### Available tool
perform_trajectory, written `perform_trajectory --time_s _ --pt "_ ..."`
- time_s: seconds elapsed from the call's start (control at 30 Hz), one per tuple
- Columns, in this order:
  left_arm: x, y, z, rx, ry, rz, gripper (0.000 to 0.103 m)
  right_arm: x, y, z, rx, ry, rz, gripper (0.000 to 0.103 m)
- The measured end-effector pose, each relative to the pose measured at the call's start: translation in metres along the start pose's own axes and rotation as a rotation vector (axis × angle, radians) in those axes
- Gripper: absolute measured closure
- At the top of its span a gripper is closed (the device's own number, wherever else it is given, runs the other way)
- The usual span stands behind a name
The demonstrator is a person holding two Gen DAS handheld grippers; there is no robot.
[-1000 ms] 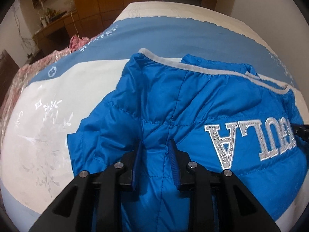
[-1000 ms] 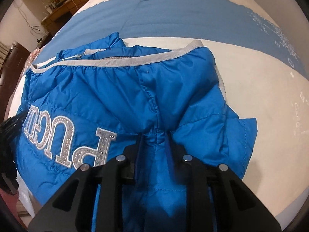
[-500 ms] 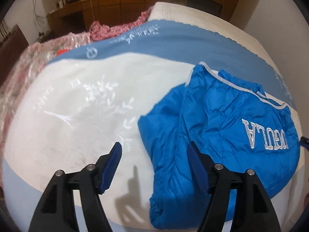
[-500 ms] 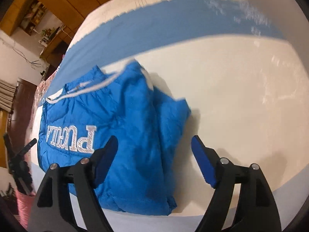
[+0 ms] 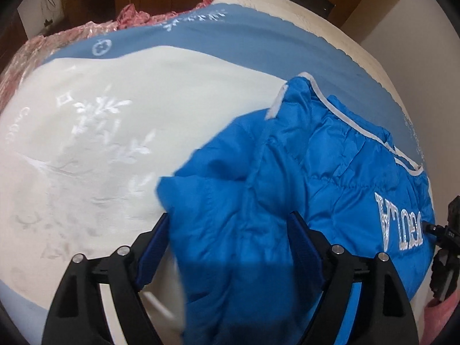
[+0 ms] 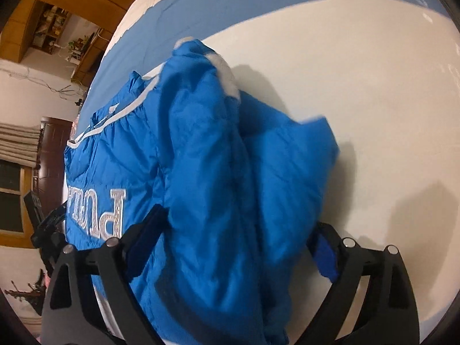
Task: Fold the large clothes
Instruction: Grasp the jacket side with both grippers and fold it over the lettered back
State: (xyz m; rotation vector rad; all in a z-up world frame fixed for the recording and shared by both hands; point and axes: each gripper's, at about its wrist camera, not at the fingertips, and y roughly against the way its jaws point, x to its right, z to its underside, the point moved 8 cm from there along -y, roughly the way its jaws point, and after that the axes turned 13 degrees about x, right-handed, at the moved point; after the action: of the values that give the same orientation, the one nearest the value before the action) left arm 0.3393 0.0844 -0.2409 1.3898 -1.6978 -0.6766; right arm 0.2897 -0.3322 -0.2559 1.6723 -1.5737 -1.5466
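A bright blue padded jacket [image 5: 302, 178] with grey trim and silver letters lies folded on the bed; it also shows in the right wrist view [image 6: 207, 172]. My left gripper [image 5: 230, 235] is open, its jaws wide apart on either side of the jacket's left end. My right gripper [image 6: 241, 230] is open, its jaws straddling the jacket's right end. In both views the jacket's fabric fills the gap between the jaws and hides part of them. The right gripper's body [image 5: 448, 247] shows at the left view's right edge.
The bed cover [image 5: 115, 143] is white with a blue band [image 5: 230, 37] at the far side. Pink patterned bedding [image 5: 57, 37] lies beyond the bed's far left corner. Wooden cabinets [image 6: 57, 8] and a dark door [image 6: 51, 143] stand behind.
Both grippers let go of the jacket and opened wide, pulling back half a second ago. Now they have moved in again, open around the jacket's two ends.
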Motion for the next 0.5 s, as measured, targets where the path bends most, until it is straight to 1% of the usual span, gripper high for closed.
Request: perform_trajectory --time_s 0.03,0.07,0.1,0.13,0.17,0.2,0.23,0.3,0.4,0.5 --pt "0.003 0.0 -0.001 0.001 -0.002 0.007 0.033 -0.003 -0.001 -0.001 0.004 0.01 0.001 0.024" --pt "0.01 0.0 0.0 -0.001 0.001 0.027 0.041 -0.008 0.0 -0.002 0.007 0.014 -0.009 0.036" --pt "0.016 0.003 -0.001 -0.001 0.008 0.042 0.056 -0.011 0.002 -0.004 0.007 0.013 -0.021 0.05" --pt "0.019 0.005 -0.002 -0.001 0.006 0.041 0.068 -0.013 0.005 -0.005 0.011 0.013 -0.028 0.054" --pt "0.021 0.008 -0.002 0.0 -0.004 0.032 0.072 -0.015 0.008 -0.006 0.015 0.017 -0.03 0.063" --pt "0.022 0.011 -0.003 0.005 -0.017 0.021 0.079 -0.017 0.014 -0.006 0.025 0.023 -0.035 0.071" --pt "0.024 0.016 -0.004 0.013 -0.025 0.011 0.083 -0.019 0.019 -0.006 0.036 0.023 -0.045 0.074" --pt "0.024 0.025 -0.006 0.033 -0.018 0.007 0.087 -0.023 0.034 -0.007 0.062 0.021 -0.071 0.081" --pt "0.026 0.043 -0.011 0.066 0.0 0.01 0.089 -0.032 0.055 -0.009 0.095 0.034 -0.094 0.084" --pt "0.035 0.065 -0.016 0.109 -0.017 0.017 0.09 -0.045 0.079 -0.007 0.126 0.07 -0.107 0.085"
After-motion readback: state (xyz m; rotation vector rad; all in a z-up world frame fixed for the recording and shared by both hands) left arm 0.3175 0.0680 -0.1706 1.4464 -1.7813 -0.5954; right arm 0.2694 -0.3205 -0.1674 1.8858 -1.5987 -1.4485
